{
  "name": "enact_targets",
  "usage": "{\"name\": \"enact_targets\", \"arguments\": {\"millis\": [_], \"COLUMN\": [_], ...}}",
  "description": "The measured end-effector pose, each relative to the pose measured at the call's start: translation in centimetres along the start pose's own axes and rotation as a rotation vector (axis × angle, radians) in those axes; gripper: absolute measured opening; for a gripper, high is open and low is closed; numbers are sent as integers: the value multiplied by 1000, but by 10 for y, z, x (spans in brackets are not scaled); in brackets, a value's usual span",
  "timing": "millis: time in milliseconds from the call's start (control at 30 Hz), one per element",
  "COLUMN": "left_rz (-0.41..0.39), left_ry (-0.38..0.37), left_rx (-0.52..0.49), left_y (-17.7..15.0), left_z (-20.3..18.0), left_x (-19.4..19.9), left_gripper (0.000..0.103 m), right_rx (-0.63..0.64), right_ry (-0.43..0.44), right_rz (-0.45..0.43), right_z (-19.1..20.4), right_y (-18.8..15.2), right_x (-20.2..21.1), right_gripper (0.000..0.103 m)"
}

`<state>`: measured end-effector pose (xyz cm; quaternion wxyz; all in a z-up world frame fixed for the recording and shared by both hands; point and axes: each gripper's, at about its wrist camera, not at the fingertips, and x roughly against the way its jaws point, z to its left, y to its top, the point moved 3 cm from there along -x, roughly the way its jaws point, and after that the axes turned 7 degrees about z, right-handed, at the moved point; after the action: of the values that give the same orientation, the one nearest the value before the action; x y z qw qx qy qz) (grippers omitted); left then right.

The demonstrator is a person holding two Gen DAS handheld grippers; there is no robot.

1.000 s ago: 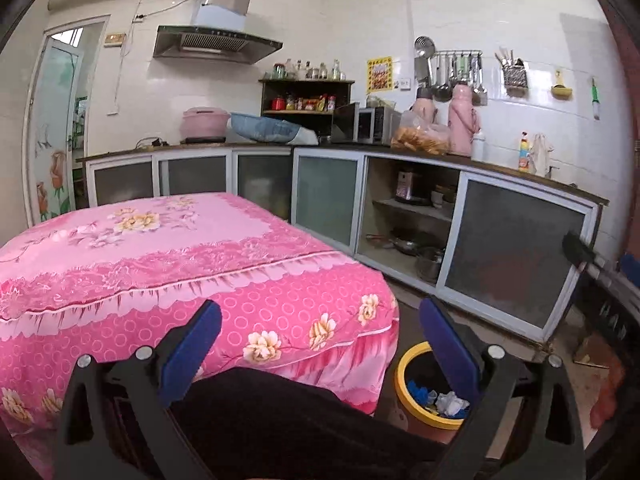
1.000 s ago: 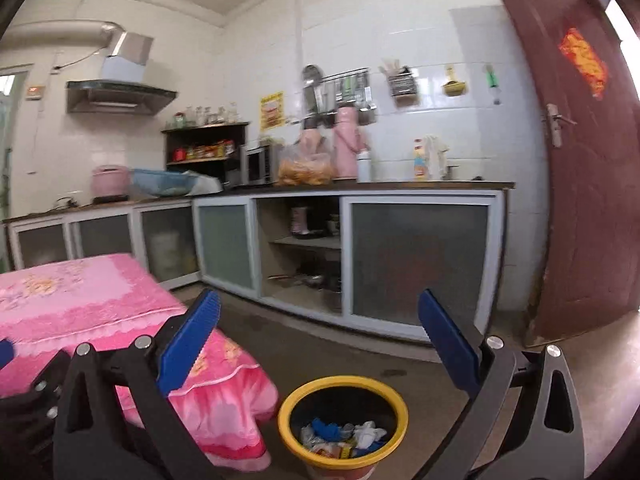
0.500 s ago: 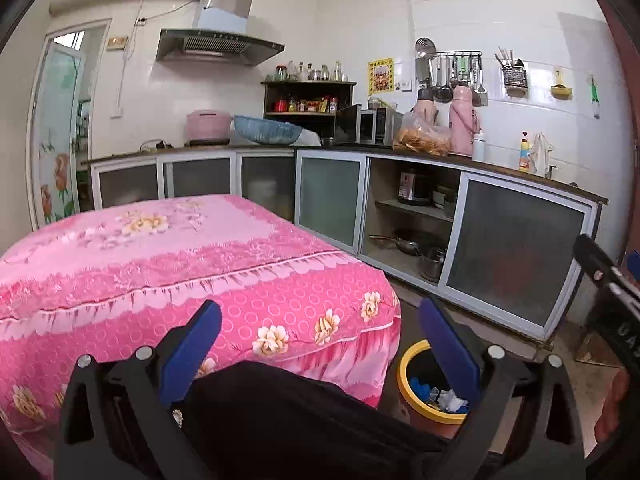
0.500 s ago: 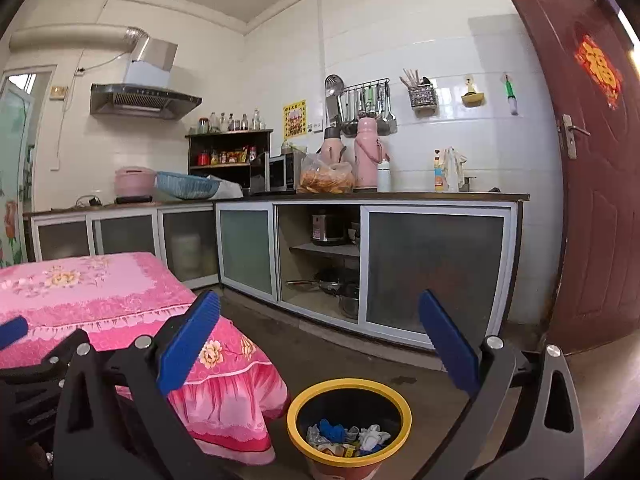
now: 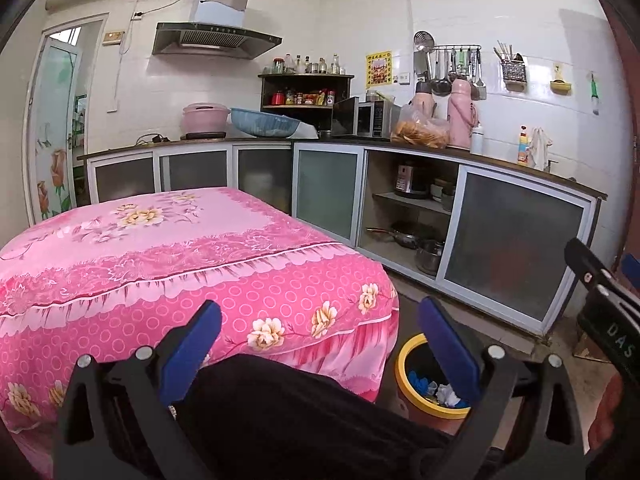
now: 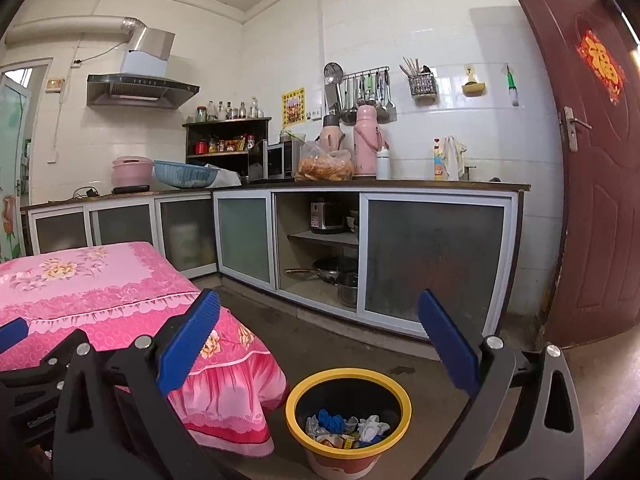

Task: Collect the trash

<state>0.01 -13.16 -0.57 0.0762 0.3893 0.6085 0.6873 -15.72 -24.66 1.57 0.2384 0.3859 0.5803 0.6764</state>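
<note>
You stand in a white-tiled kitchen with an L-shaped counter [image 6: 400, 186] of frosted sliding cabinet doors, one bay open on a rice cooker [image 6: 326, 216] and pans. On the counter, count two pink thermoses [image 6: 366, 140], one bag of orange snacks [image 6: 325, 166], one microwave [image 6: 280, 159], one blue basket [image 6: 185, 173] and one pink pot [image 6: 131, 170]; one range hood [image 6: 140, 90] hangs at 10 o'clock. One table under a pink floral cloth [image 5: 160, 256] fills the left wrist view from 9 to 6 o'clock. One yellow-rimmed trash bin [image 6: 348, 416] sits on the floor just beside the table's corner, at 6 o'clock in the right wrist view and 5 o'clock in the left; inside it lie blue, white and other crumpled scraps [image 6: 348, 428], too jumbled to count. Your left gripper [image 5: 320, 340] has its tongs spread wide and grips nothing. Your right gripper [image 6: 320, 336] is likewise spread wide with nothing between its blue pads, hanging above the bin. One dark red door [image 6: 592, 160] stands at 3 o'clock.
</note>
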Motion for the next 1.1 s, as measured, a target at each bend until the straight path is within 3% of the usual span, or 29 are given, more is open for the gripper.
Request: {"name": "enact_targets", "arguments": {"millis": [367,1100], "left_rz": [-44,-19], "left_ry": [23,28], "left_rx": [-36,-17], "left_y": [-1,-4], "left_z": [-9,-5], "left_x": [10,5], "left_gripper": [95,95], "right_rx": [-5,-15], "right_ry": [-8,-21], "right_rz": [5,47], "right_z": [-2,-4], "right_y": [0,-6], "right_x": [-1,-10], "right_gripper": [95,95]}}
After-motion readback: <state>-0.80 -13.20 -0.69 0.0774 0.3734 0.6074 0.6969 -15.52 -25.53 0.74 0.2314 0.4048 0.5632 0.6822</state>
